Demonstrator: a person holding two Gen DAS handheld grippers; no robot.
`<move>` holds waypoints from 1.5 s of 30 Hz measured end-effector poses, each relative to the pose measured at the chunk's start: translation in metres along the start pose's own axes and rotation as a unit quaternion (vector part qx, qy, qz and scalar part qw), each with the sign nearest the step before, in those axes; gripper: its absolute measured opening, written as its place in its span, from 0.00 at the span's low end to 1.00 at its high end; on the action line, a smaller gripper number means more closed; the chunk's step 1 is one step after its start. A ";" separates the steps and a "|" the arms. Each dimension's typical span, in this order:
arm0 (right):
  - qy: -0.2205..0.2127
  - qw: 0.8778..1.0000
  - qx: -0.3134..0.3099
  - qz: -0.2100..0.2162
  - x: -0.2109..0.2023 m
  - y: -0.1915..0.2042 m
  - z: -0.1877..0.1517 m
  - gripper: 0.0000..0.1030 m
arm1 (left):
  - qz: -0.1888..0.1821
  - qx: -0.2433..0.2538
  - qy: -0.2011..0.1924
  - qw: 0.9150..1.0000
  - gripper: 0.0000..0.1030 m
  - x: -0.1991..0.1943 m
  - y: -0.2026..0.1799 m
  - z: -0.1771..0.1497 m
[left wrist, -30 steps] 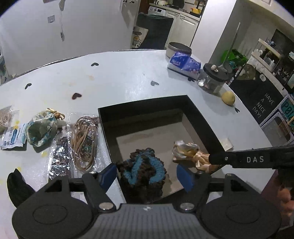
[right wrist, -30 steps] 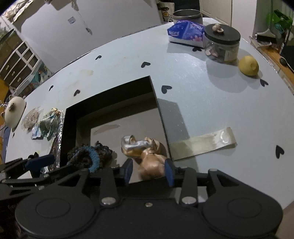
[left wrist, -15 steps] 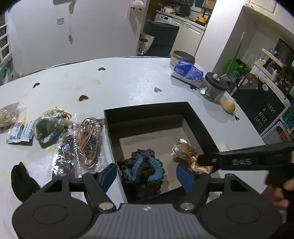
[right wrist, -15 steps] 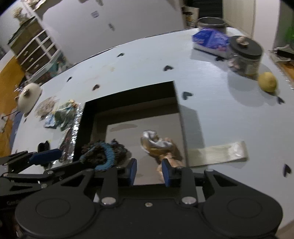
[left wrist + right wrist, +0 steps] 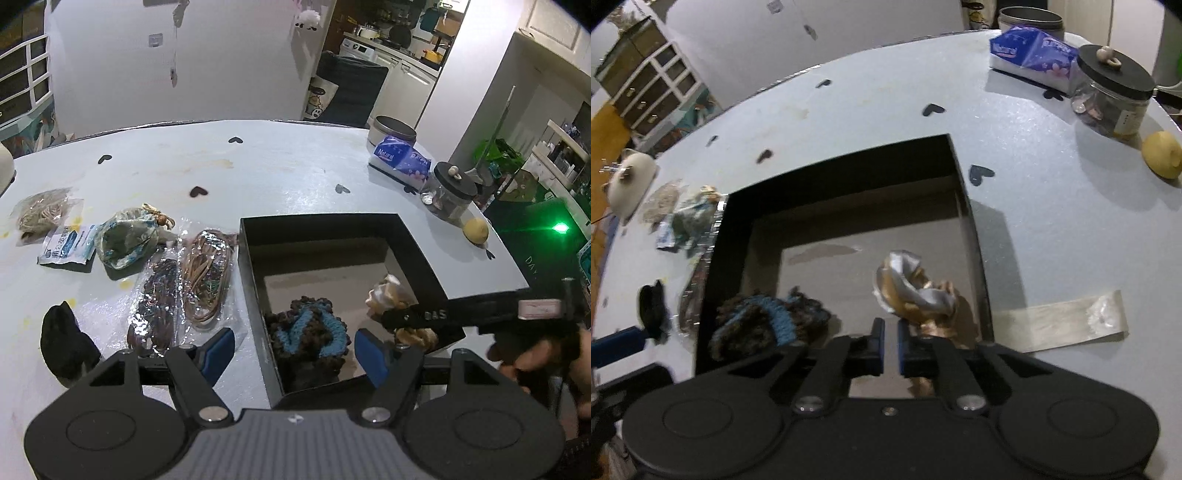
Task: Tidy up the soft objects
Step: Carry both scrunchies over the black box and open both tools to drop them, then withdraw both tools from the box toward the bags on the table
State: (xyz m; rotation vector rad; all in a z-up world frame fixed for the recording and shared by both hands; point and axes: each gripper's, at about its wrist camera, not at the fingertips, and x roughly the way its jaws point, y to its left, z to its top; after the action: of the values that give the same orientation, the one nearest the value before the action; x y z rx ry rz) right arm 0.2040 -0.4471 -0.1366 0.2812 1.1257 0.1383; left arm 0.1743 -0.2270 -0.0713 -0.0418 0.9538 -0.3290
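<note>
A black open-topped box (image 5: 413, 240) is seen on the pale table (image 5: 258, 173). 2 soft items lie inside it: a brown-and-blue crocheted scrunchie (image 5: 308, 338) at the near left of the floor, and a satin gold-and-silver scrunchie (image 5: 916, 291) against the right wall.

Left gripper (image 5: 294, 350): jaws held well apart, nothing between the pads; it hovers over the near edge of the box, with the crocheted scrunchie seen between the blue fingers (image 5: 218, 349) but below them, untouched.

Right gripper (image 5: 891, 347): fingers brought together, only a narrow slit left, nothing clamped. The satin scrunchie lies just beside its right finger, not between the pads.

Outside the box, left of it, are noted: 2 clear bags of hair ties (image 5: 201, 277), a green fabric pouch (image 5: 127, 238) and a black cloth item (image 5: 64, 341). A strip of tape (image 5: 1060, 325) lies to the right of the box.
</note>
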 end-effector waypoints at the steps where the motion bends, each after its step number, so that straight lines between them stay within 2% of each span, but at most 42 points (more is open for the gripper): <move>1: -0.001 1.000 -0.002 0.008 -0.005 0.000 0.000 0.13 | -0.001 0.001 -0.001 1.000 0.70 0.000 -0.001 0.000; 4: -0.017 0.999 -0.012 0.028 -0.025 -0.001 -0.003 0.21 | -0.005 0.004 -0.003 1.000 0.70 0.000 -0.003 0.002; 8: -0.061 0.997 -0.034 0.033 -0.057 -0.003 -0.008 0.30 | -0.011 0.006 -0.009 1.000 0.70 0.000 -0.006 0.003; 10: -0.083 0.995 -0.045 0.026 -0.069 -0.004 -0.012 0.43 | -0.013 0.006 -0.013 1.000 0.70 -0.001 -0.008 0.003; 12: -0.102 0.993 -0.055 0.014 -0.078 -0.005 -0.016 0.51 | -0.013 0.007 -0.017 1.000 0.70 -0.002 -0.010 0.003; 15: -0.121 0.991 -0.060 0.004 -0.087 -0.007 -0.020 0.68 | -0.007 0.005 -0.025 1.000 0.78 -0.005 -0.010 0.002; 17: -0.130 0.990 -0.063 -0.007 -0.091 -0.008 -0.023 0.71 | -0.002 0.003 -0.032 0.999 0.82 -0.007 -0.010 0.001; 19: -0.139 0.988 -0.067 -0.016 -0.094 -0.010 -0.026 0.80 | 0.002 0.004 -0.040 0.999 0.91 -0.011 -0.010 0.000; 23: -0.157 0.985 -0.069 -0.029 -0.099 -0.011 -0.031 0.94 | 0.013 0.003 -0.055 0.998 0.97 -0.017 -0.010 -0.003; 28: -0.179 0.979 -0.084 -0.038 -0.105 -0.008 -0.037 1.00 | 0.023 -0.007 -0.070 0.997 1.00 -0.024 -0.004 -0.004; 33: -0.210 0.972 -0.090 -0.048 -0.112 -0.005 -0.043 1.00 | 0.020 -0.014 -0.087 0.996 1.00 -0.029 0.003 -0.006; 45: -0.297 0.949 -0.101 -0.043 -0.124 0.014 -0.063 1.00 | 0.007 -0.016 -0.149 0.989 1.00 -0.052 0.033 -0.016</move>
State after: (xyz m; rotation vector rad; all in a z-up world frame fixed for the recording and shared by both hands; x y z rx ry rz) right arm 0.0950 -0.4548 -0.0497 0.0770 0.5166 0.0829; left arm 0.1426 -0.1791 -0.0454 -0.1098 0.6630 -0.2844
